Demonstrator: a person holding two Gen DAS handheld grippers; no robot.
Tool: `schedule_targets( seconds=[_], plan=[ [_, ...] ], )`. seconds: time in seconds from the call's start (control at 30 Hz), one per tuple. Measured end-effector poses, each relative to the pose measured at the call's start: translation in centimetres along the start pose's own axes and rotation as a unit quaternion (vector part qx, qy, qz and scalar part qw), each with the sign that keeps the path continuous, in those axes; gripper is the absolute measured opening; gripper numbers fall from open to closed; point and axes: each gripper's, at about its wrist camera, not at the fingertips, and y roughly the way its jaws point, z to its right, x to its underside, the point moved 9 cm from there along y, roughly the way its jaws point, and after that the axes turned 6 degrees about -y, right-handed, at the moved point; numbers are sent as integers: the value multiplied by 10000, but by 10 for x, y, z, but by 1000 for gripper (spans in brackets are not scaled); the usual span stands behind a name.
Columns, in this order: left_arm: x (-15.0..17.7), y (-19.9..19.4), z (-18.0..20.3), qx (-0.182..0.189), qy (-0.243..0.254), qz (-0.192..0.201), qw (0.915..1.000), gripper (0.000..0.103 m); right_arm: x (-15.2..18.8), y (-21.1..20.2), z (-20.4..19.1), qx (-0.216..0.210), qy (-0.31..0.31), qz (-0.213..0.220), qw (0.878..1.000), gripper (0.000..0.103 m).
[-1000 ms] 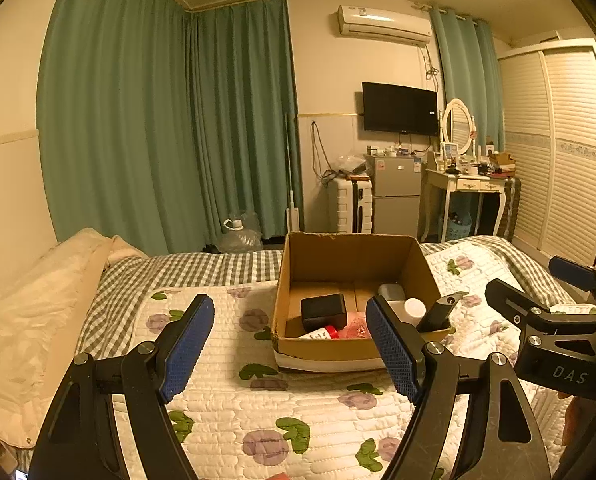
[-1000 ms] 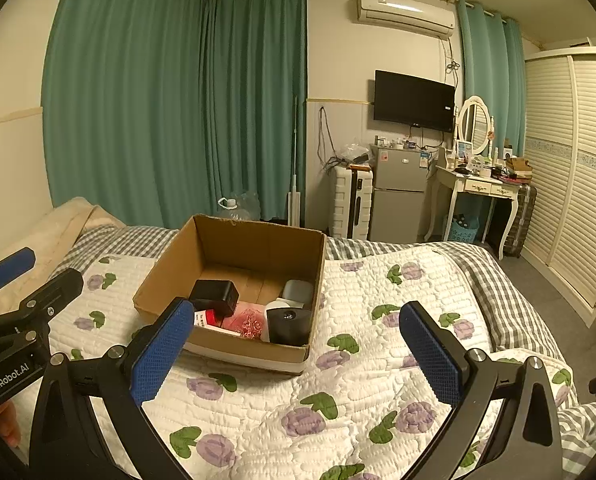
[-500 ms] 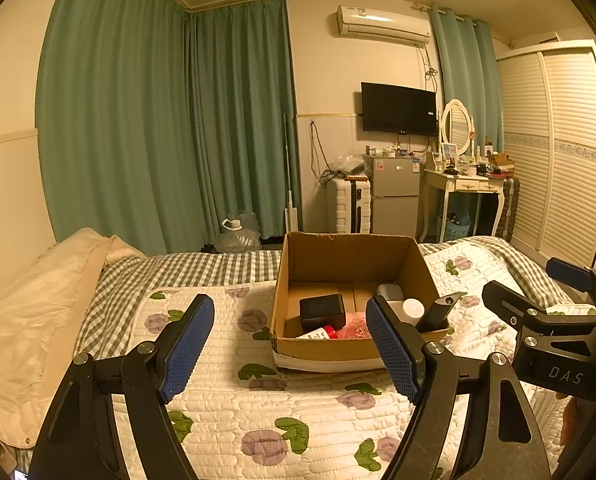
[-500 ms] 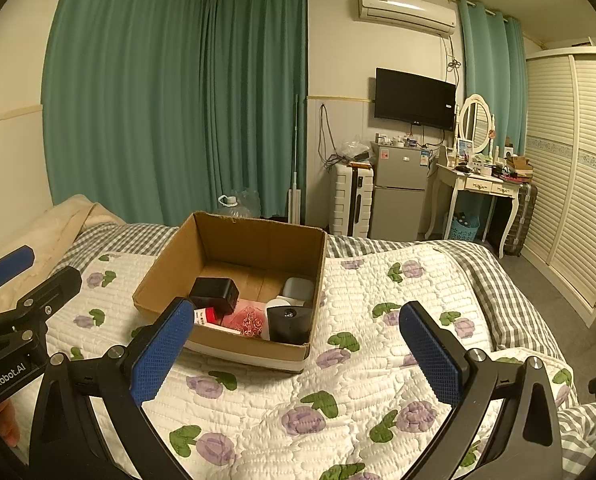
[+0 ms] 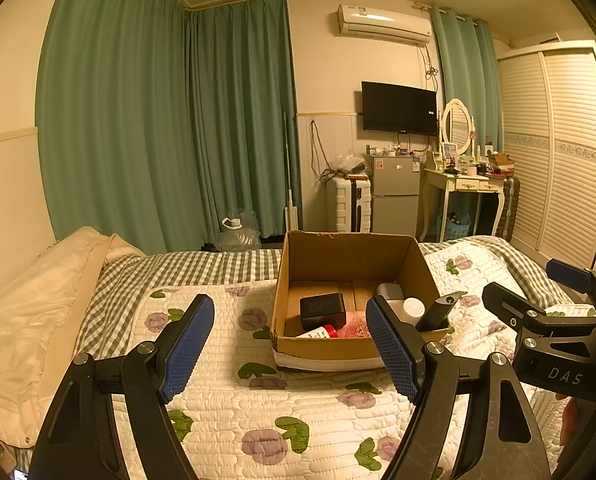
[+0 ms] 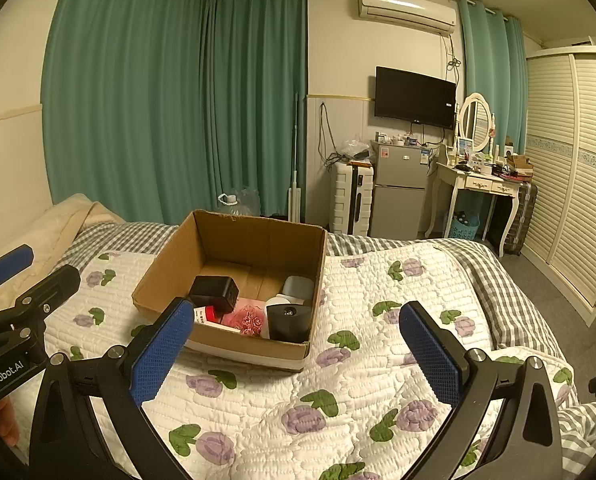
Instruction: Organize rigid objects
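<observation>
Left gripper (image 5: 290,344) and right gripper (image 6: 298,354) spread their textured blue fingers wide, empty, above the quilted bed (image 6: 377,360); a square cardboard box (image 6: 234,240) lies just ahead.

Cardboard box (image 6: 258,236): plain brown paperboard, matt, edges slightly rough; inside, a black adapter (image 6: 214,293) of matt plastic. Quilt (image 6: 377,360): stitched cloth, soft and puckered, flower print, over checked fabric at the bed's far edge. Gripper pads (image 6: 162,354): blue, finely dimpled rubbery texture on black frames of dull, scuffed finish.
</observation>
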Motion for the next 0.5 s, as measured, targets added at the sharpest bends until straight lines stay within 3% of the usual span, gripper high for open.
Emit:
schedule_targets(
  seconds=[0.5],
  plan=[
    [4,2,0,-14,-3,-27,10000,81,4,3,-2,10,-13,-61,10000,103]
  ],
)
